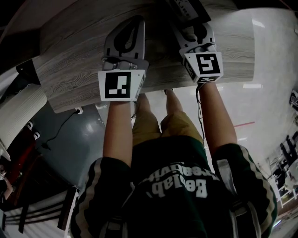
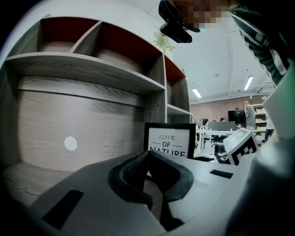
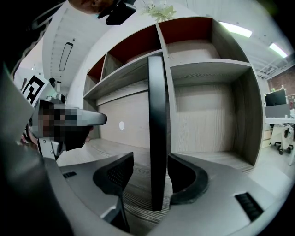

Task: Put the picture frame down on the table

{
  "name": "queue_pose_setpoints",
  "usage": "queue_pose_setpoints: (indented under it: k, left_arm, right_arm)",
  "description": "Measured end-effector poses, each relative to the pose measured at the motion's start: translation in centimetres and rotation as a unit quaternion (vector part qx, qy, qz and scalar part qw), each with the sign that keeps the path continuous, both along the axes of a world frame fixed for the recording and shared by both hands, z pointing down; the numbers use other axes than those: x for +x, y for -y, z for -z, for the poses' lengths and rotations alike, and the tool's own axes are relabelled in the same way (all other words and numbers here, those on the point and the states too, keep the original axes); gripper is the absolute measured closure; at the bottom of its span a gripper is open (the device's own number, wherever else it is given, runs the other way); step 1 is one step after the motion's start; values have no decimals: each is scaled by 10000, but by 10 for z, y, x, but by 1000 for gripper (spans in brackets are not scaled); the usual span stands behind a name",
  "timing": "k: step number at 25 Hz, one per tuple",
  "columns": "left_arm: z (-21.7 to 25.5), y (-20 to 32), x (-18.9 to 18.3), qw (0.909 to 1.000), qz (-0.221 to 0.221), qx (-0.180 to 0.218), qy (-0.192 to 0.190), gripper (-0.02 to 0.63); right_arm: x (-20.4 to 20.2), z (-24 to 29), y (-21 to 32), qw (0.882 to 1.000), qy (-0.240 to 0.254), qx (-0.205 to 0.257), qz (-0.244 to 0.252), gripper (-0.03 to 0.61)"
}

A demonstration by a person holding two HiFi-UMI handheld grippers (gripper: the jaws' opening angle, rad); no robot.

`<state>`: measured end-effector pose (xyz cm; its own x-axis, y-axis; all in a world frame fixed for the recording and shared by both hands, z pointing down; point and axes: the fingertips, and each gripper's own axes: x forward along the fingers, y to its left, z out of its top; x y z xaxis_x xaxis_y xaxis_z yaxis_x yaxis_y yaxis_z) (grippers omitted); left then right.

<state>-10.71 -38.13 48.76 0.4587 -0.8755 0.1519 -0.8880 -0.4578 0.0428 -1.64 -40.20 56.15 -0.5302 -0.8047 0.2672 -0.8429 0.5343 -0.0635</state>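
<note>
The black picture frame [image 2: 168, 140], printed "LOVE OF NATURE", stands upright on the wood-grain table [image 1: 70, 69]. In the right gripper view I see the picture frame [image 3: 156, 129] edge-on, its bottom resting on the tabletop. My right gripper [image 3: 150, 166] is open around it, with a gap between each pad and the frame. In the head view the right gripper [image 1: 195, 28] reaches over the table's far part, where the frame [image 1: 185, 9] shows as a dark bar. My left gripper [image 2: 148, 159] is shut on nothing, a little left of the frame and pointing toward it. From the head, the left gripper [image 1: 135, 21] hovers over the table.
A wooden shelf unit [image 3: 207, 69] with red-backed upper compartments rises right behind the frame. A small plant [image 2: 163, 42] sits on top of it. The table's near edge [image 1: 153, 88] runs just in front of my hands. Office desks and a standing person [image 2: 249, 113] are far off to the right.
</note>
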Motion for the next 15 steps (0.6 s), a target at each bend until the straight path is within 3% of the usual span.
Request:
queue_pose_setpoints:
  k: [15]
  left_arm:
    - [25,-56,9,9991,404,64,104,595]
  right_arm:
    - [32,24,-51,9999,32,-10,148,354]
